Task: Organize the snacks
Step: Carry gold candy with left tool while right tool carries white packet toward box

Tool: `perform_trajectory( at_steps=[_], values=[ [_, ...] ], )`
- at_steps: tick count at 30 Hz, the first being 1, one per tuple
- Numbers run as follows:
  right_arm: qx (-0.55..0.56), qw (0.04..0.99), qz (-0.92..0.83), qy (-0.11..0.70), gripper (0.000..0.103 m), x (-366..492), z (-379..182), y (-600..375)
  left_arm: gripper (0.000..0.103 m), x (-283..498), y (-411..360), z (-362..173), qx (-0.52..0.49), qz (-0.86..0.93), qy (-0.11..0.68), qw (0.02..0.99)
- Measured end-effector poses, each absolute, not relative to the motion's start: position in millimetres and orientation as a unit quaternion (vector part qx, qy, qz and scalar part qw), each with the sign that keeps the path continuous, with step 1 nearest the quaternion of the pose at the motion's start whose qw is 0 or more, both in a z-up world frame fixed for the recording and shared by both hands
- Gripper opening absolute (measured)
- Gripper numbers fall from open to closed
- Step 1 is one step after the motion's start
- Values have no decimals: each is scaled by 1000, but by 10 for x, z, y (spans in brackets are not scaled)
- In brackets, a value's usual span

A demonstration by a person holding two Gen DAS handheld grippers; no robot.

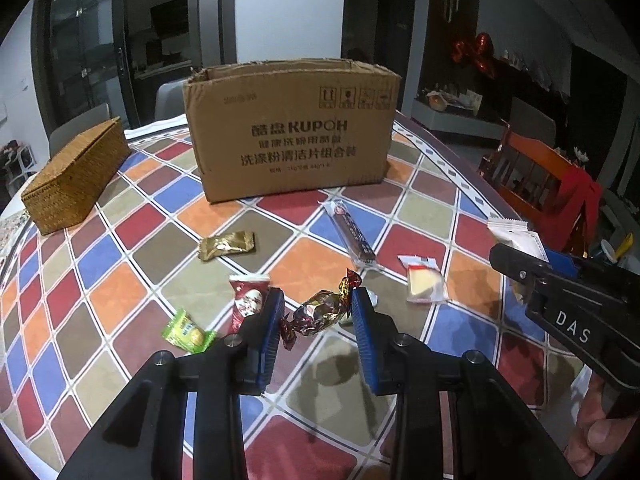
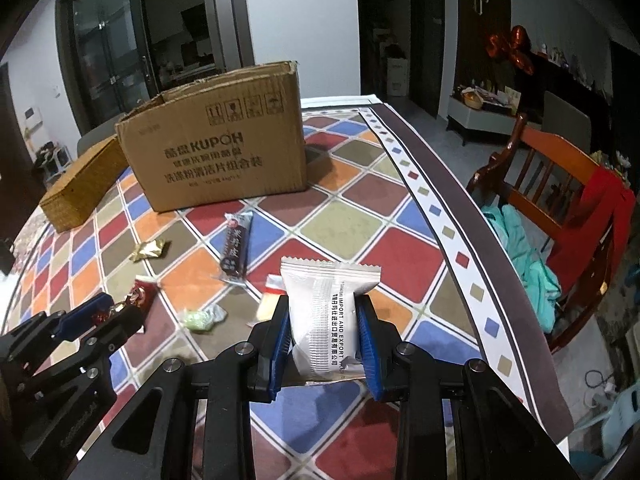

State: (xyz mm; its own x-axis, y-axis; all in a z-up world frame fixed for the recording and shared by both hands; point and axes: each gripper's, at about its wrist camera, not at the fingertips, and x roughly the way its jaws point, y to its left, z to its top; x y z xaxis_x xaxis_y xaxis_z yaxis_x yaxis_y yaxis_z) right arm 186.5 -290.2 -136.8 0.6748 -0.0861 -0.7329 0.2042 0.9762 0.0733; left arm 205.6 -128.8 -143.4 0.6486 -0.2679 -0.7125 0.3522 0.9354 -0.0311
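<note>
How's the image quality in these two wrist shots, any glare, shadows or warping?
Left wrist view: fisheye bends the checked tablecloth; the left gripper casts a soft shadow below its foil-wrapped candy. Right wrist view: table edge bows, corners go black, mild sheen on the white snack packet; the background is dim.

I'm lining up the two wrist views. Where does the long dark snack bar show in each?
Left wrist view: the long dark snack bar lies right of centre, just in front of the cardboard box.
Right wrist view: the bar lies left of centre, below the box's front face.
Shared landmark: the cardboard box; the gold wrapper lies left of the bar in both.
</note>
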Motion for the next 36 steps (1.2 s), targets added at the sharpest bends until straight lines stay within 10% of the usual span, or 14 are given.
perform_trajectory(
  at_steps=[36],
  values=[
    [59,939,-54,334,33,2375,-531,-2793,34,2624,-1163,-608,39,-149,340,928]
  ],
)
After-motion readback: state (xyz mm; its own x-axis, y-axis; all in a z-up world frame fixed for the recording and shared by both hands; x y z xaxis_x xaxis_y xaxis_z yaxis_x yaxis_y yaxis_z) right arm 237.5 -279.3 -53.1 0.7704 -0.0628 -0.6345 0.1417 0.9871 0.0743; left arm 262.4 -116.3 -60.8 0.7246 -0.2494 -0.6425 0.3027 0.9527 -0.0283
